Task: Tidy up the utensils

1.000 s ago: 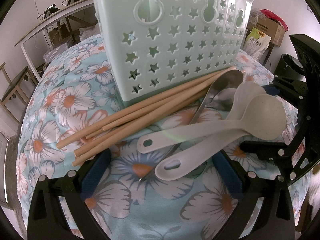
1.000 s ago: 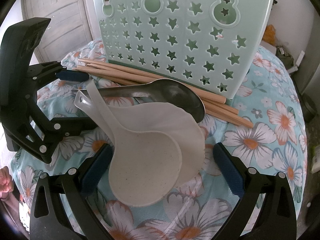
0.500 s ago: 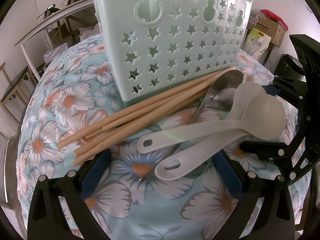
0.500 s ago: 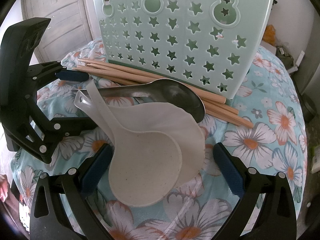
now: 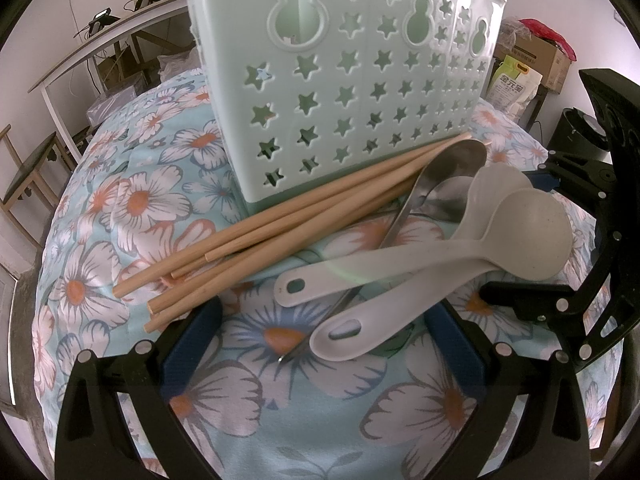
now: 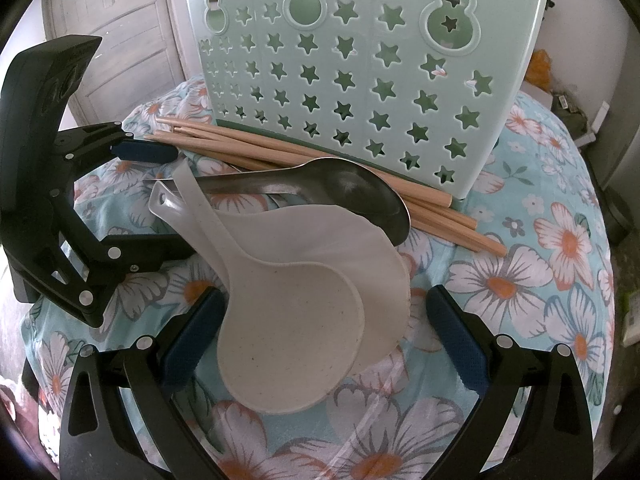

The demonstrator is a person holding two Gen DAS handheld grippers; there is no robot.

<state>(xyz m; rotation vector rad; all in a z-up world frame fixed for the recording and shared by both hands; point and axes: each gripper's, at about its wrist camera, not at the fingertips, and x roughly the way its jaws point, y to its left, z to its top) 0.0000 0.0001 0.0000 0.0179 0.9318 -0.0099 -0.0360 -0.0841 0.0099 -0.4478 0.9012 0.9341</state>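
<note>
A mint-green holder with star holes (image 5: 360, 92) stands upright on the flowered cloth; the right wrist view shows its perforated wall (image 6: 360, 72). Several wooden chopsticks (image 5: 280, 232) lie against its base. Metal spoons (image 5: 452, 176) and two white plastic spoons (image 5: 400, 264) lie stacked in front. My left gripper (image 5: 324, 344) is open, its fingers either side of the white handles' ends. My right gripper (image 6: 324, 332) is open around the white spoon bowls (image 6: 296, 328). Each gripper shows in the other's view: the right gripper (image 5: 510, 236) and the left gripper (image 6: 176, 200).
The flowered cloth (image 5: 120, 208) covers a rounded surface that drops away at the sides. A white shelf frame (image 5: 80, 60) and a wooden chair (image 5: 28, 172) stand at the left. Boxes and bags (image 5: 528, 68) sit behind on the right. A grey door (image 6: 112, 32) is beyond.
</note>
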